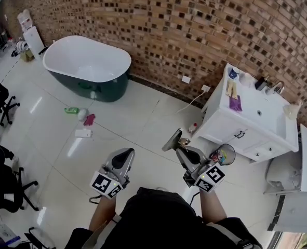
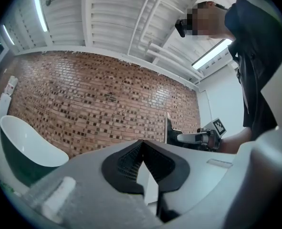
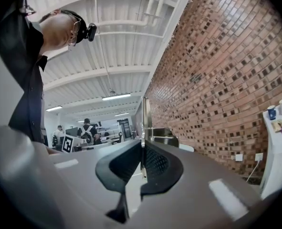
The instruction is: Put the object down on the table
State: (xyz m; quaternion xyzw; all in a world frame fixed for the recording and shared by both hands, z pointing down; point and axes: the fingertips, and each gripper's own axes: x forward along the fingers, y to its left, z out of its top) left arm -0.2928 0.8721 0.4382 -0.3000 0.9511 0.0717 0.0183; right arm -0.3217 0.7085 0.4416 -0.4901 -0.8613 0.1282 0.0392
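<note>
Two hand-held grippers, one flat plate, held over the white tiled floor (image 1: 143,113).
The right gripper (image 1: 180,146) is clamped on the single thin grey metal plate with a chrome fitting (image 1: 171,140), which is in the air, apart from the one white vanity cabinet (image 1: 262,119). The left gripper (image 1: 126,153) is closed on nothing. One white-and-green oval bathtub (image 1: 88,61) stands by the brick wall (image 1: 195,19).

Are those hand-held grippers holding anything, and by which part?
The right hand-held gripper pinches a thin flat plate by its near edge. The left hand-held gripper is shut, empty.
</note>
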